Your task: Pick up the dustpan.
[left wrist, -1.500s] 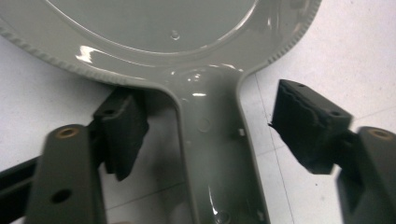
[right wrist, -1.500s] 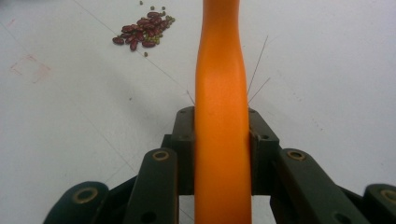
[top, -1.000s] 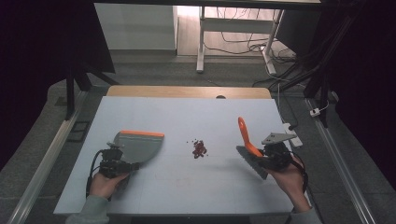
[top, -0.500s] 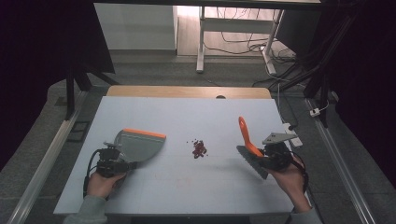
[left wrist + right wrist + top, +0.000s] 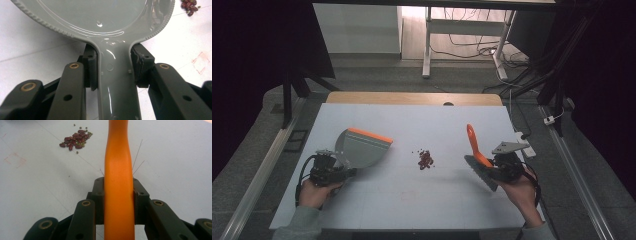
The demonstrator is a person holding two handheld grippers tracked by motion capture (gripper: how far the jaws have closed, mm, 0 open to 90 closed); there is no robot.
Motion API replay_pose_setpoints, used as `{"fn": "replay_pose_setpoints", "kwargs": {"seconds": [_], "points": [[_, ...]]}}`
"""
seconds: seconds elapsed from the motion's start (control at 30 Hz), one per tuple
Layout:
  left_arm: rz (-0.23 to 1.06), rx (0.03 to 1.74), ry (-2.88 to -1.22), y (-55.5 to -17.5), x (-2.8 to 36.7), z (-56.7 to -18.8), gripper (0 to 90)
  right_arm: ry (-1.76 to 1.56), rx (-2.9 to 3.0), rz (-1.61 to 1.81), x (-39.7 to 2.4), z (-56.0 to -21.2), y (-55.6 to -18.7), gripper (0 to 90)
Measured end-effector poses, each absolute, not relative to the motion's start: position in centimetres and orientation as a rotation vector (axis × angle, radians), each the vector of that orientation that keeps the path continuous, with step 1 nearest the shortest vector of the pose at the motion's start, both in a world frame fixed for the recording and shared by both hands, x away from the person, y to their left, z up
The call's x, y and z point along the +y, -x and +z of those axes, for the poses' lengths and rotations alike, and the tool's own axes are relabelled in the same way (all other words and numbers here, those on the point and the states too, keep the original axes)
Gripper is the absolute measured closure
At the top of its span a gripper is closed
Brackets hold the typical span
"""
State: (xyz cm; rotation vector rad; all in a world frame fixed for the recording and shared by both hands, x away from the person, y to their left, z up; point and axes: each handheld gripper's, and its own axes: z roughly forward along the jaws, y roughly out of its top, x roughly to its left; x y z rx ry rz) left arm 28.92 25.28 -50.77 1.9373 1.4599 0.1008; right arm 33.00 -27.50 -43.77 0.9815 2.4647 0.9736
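1. Tabletop (image 5: 412, 200): pale, plain surface. Wide bare stretch between the two hands; the near part is bare as well. Far edge ends in a wooden strip (image 5: 412, 98). Metal rails run along both sides on the floor.
2. Beans (image 5: 425, 159): small heap of dark red beans with a few tiny greenish ones scattered at its edge, near the middle of the tabletop, between the two tools and touching neither.
3. Dustpan (image 5: 362, 148): grey plastic, orange lip on its far edge, ribbed rim, glossy inner face. It sits at the left side of the tabletop, mouth turned toward the far right.
4. Left gripper (image 5: 328, 170): jaws clenched on the dustpan's grey handle (image 5: 116, 82), one pad on each side of the neck just behind the pan. In the left gripper view the beans lie past the pan's right rim.
5. Brush (image 5: 477, 160): orange handle slanting up and away, dark bristles low at the near end.
6. Right gripper (image 5: 504, 167): jaws grasping the orange handle (image 5: 118, 192) on both sides. In the right gripper view the beans lie ahead, to the left of the handle, well apart.
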Motion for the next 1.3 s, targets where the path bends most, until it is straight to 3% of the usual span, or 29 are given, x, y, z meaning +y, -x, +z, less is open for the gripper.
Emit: {"fn": "replay_pose_setpoints", "kwargs": {"seconds": [0.7,1.3], "points": [[0.186,1.265,-1.955,-27.9,25.9,-48.9,61.6,-0.988,2.429,1.064,-23.4,-40.9,-35.3,70.6],[0.174,1.105,-2.027,-27.2,25.4,-47.8,61.6,-0.953,2.462,1.055,-23.0,-41.5,-36.0,70.6]]}}
